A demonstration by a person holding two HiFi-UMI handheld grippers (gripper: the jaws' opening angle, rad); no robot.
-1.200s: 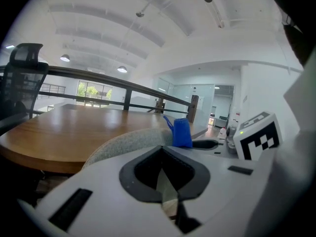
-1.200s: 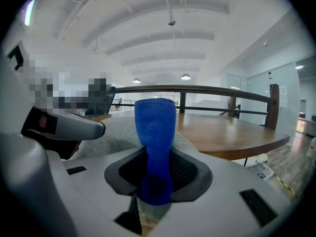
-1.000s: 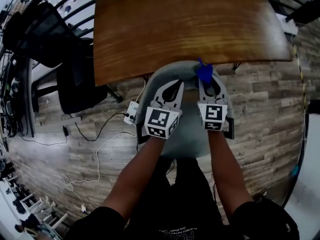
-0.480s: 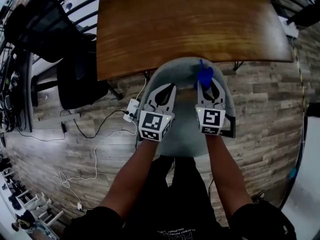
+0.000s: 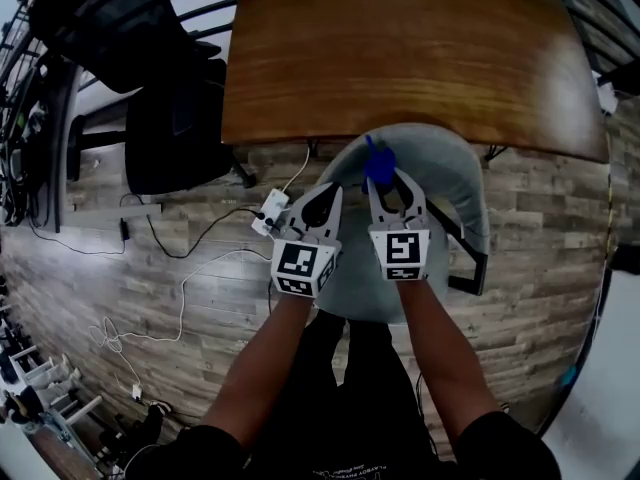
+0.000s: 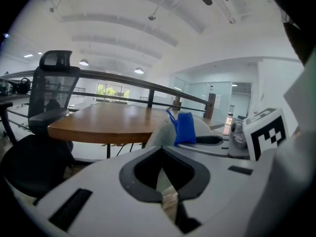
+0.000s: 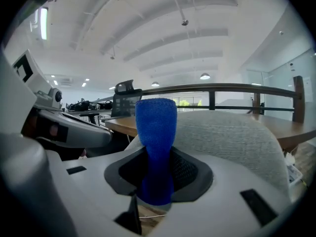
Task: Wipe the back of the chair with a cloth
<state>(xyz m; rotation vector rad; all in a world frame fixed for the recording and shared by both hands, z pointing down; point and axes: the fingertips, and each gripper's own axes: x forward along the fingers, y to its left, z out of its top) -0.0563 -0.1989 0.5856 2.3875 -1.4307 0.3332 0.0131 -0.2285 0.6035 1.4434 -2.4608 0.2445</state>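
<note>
In the head view, the grey fabric-upholstered chair stands against the near edge of the brown wooden table. Both grippers and the person's forearms cover much of its surface.

The right gripper clamps the small blue cloth, which sticks out past the jaw tips over the left part of the chair. Whether the cloth touches the fabric cannot be told here.

The left gripper is just beside the right one, jaw tips together, at the chair's left edge.

A black mesh office chair stands to the left. A white power strip and loose cables lie on the wood-pattern floor. Print on the person's dark shirt is cut off at the frame bottom and unreadable.

In the left gripper view, the left gripper has its jaws closed, with nothing between them. Ahead are the cloth and the right gripper. The grey chair is largely masked behind them. The table and the office chair lie beyond, with a dark railing behind.

In the right gripper view, the right gripper is closed on the cloth, which stands upright. The chair's rounded grey fabric rises directly behind and to the right. The left gripper blocks the left side.
</note>
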